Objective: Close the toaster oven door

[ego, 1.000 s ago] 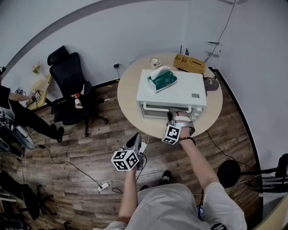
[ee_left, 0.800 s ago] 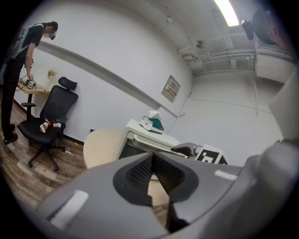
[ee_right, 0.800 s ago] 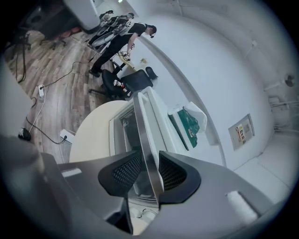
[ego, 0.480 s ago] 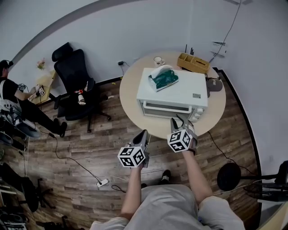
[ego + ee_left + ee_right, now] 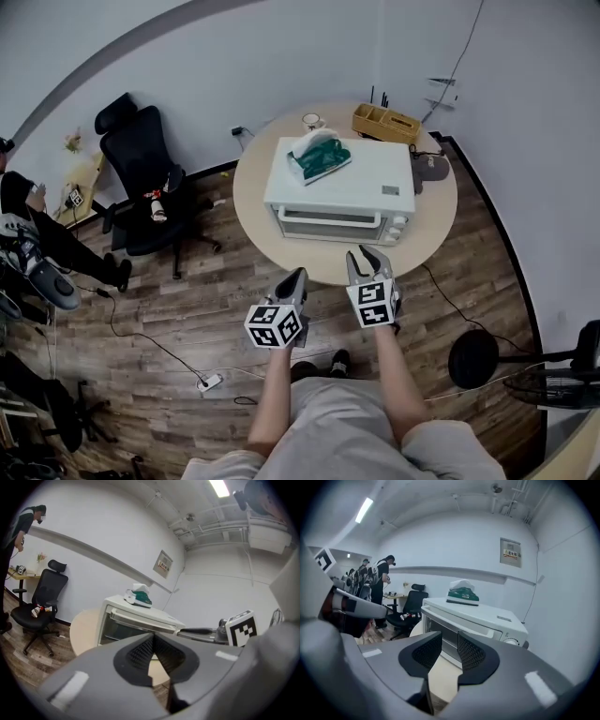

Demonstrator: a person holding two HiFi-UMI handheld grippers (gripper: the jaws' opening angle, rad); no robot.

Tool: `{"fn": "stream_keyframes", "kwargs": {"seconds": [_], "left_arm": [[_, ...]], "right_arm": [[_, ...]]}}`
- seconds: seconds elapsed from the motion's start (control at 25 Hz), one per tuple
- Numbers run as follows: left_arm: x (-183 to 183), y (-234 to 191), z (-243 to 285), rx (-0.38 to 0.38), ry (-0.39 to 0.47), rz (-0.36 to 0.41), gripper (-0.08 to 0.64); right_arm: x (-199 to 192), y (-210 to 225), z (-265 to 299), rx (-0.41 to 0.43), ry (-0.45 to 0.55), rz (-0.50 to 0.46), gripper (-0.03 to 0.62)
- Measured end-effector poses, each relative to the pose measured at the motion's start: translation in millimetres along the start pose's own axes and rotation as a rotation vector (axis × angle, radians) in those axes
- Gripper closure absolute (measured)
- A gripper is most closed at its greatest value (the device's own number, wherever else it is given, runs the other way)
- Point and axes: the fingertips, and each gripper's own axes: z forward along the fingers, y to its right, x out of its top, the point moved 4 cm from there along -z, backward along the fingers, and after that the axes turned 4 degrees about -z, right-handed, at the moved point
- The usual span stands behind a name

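Note:
The white toaster oven (image 5: 342,192) stands on the round table (image 5: 258,211) with its glass door upright against the front. In the right gripper view the oven (image 5: 473,620) lies straight ahead, its door flush. My right gripper (image 5: 368,253) hovers at the table's near edge, short of the oven, jaws open a little with nothing between them (image 5: 449,646). My left gripper (image 5: 297,275) hangs off the table over the floor, shut and empty (image 5: 152,639).
A green tissue box (image 5: 319,157) lies on the oven's top. Behind the oven stand a mug (image 5: 310,121) and a wooden organizer (image 5: 386,122). A black office chair (image 5: 141,178) stands left of the table. A round black base (image 5: 473,359) sits on the floor at right.
My right gripper has drawn back from the oven's front to the table's near edge. The left gripper has risen slightly beside it.

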Motion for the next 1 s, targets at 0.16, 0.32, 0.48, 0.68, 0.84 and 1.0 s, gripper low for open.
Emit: {"fn": "stream_keyframes", "kwargs": {"seconds": [0.16,0.32,0.48,0.68,0.84,1.0], "left_arm": [[3.1,9.8,6.5,-0.014,0.008,0.028,0.502],[3.9,14.3,7.4,-0.004,0.006,0.069,0.502],[5.1,15.6,7.3,0.007,0.005,0.108,0.502],[6.0,16.0,6.3,0.019,0.013,0.12,0.502],[7.7,15.2,4.9,0.034,0.02,0.121,0.502],[6.9,12.6,3.5,0.04,0.023,0.122,0.502]], "right_arm": [[11.8,1.9,-14.2,0.013,0.065,0.057,0.499],[8.3,3.8,-26.7,0.009,0.074,0.091,0.499],[3.8,6.9,-35.8,-0.006,0.086,0.125,0.499],[0.2,7.2,-39.0,-0.007,0.086,0.132,0.499],[0.0,11.2,-42.7,-0.01,0.096,0.145,0.5],[0.1,14.1,-45.2,-0.019,0.115,0.155,0.535]]}}
